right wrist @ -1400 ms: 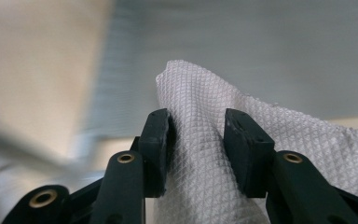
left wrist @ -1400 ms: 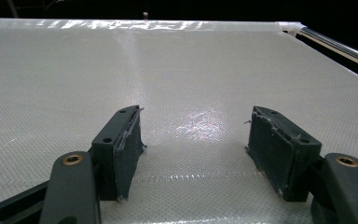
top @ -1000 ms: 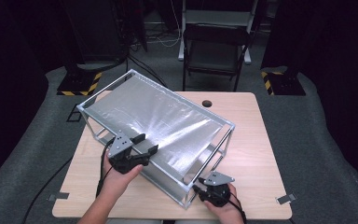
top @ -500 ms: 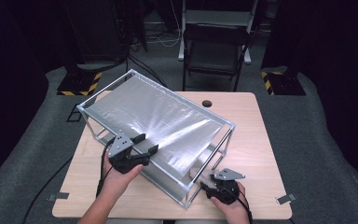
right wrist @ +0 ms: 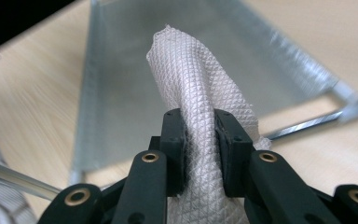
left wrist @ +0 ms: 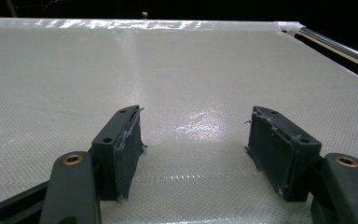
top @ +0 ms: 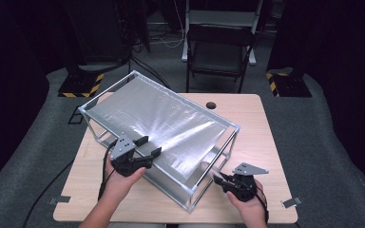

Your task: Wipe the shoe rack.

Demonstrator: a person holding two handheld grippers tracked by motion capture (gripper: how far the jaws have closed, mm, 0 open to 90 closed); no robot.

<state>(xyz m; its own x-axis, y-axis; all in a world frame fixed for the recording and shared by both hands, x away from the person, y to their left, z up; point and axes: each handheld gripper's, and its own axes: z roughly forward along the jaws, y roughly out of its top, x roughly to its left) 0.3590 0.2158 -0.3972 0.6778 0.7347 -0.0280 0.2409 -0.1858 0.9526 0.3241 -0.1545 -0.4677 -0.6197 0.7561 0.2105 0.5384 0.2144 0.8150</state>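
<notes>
A metal frame (top: 190, 197) stands slantwise on the wooden surface (top: 266, 137), reaching from the far left corner toward the near edge, with a shiny woven white sheet (top: 166, 126) stretched across its top.

The left tongs (top: 148, 146) rest at the near left side of that sheet. In the left gripper view their jaws stand wide apart over the sheet (left wrist: 177, 70), with nothing between them; the fabric under them lies flat and glossy, and a bar of the frame (left wrist: 335, 44) runs along the sheet's far right side.

The right tongs (top: 217, 177) are at the near right corner of the frame, just beside the upright post, above the surface close to its near edge. The right gripper view shows them clamped on a fold of white diamond-weave cloth (right wrist: 200, 102). The jaws have just been closing, and the cloth is now pinched tight between the two pads (right wrist: 173, 140), rising out of them in a rounded loop. Behind that loop lies the grey bottom tray of the frame (right wrist: 135, 93), and pale wood of the surface (right wrist: 32, 93) shows on either side. From the high view I cannot make out the pinched cloth clearly; it is small and partly hidden by the frame post.

A dark round hole (top: 211, 105) sits in the surface near its far edge.
</notes>
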